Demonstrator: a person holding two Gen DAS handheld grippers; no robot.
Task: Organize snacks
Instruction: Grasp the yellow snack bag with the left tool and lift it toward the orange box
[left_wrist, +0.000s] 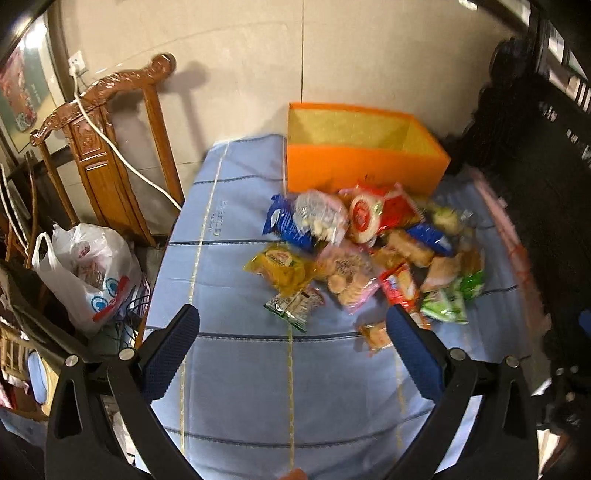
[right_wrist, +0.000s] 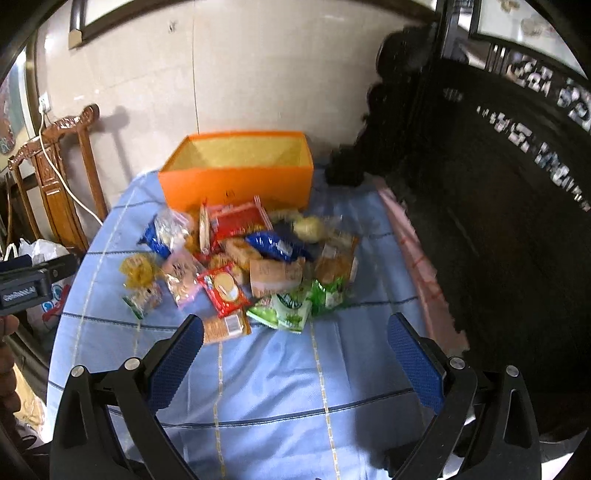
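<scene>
Ahead, the snack pile (right_wrist: 243, 258) lies beyond both gaping, empty jaws.

One orange box (right_wrist: 236, 184) is sitting behind roughly fifteen snack packets (right_wrist: 240, 258); one chair (left_wrist: 110, 147) and one bag (left_wrist: 88, 273) are standing alongside.

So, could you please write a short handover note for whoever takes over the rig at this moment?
Left tongs: open, empty, held above the blue cloth, short of the snack pile.
Right tongs: open, empty, near the pile's front edge.
Orange box: behind the pile, by the wall; what shows of its inside is empty.
Done: no snack is seen in the box.
Left: probably move the packets into the box, nearest ones first, such as the green packets.
</scene>
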